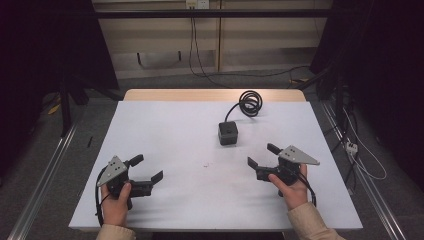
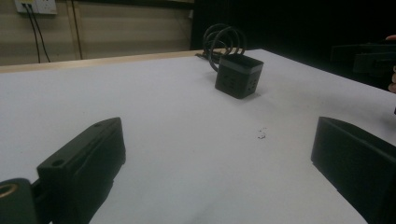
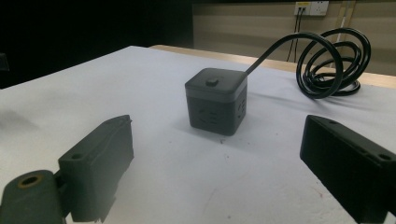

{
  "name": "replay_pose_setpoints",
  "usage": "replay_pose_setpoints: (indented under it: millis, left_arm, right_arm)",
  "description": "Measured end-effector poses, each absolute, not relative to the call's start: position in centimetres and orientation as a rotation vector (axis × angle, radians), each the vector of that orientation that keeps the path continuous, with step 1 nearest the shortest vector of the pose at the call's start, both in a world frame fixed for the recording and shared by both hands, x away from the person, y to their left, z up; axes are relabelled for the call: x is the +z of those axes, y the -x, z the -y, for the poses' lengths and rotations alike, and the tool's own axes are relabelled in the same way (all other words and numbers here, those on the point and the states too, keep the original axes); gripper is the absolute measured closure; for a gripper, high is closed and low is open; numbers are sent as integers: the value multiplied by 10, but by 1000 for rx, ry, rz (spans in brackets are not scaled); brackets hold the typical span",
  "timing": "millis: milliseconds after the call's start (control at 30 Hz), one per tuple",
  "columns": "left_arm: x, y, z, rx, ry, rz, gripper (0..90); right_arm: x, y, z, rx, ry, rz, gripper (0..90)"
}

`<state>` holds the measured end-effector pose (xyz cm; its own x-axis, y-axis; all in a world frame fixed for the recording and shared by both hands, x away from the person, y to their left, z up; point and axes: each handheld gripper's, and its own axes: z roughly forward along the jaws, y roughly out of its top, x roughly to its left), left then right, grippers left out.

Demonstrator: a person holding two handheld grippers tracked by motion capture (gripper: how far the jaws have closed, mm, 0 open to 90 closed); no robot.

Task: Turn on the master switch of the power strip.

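Black socket cube (image 1: 228, 133) sits upright on the white tabletop (image 1: 165, 125), right of centre, its coiled cable (image 1: 250, 102) behind it. Right claw (image 1: 260, 156) near the cube, jaws wide apart, empty. Left claw (image 1: 147, 169) well apart from it, also spread wide, holding nothing.

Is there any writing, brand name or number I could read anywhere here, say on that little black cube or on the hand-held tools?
No readable text anywhere.
Black cube: socket holes and a top button, no legible label.
Left gripper and right gripper: plain grey plates and black jaws, no markings that can be made out.
Wall sockets: too small and blurred to read.
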<state>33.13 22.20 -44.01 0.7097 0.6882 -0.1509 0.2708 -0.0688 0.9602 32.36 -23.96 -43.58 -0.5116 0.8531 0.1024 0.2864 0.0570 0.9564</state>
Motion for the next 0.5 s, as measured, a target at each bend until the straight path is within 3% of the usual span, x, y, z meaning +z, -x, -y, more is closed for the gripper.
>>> replay_pose_setpoints:
  millis: [500]
  left_arm:
    - [-441, -331, -222, 406, -1648, -784, 27]
  right_arm:
    - [-433, -341, 226, 1439, -1122, -1862, 101]
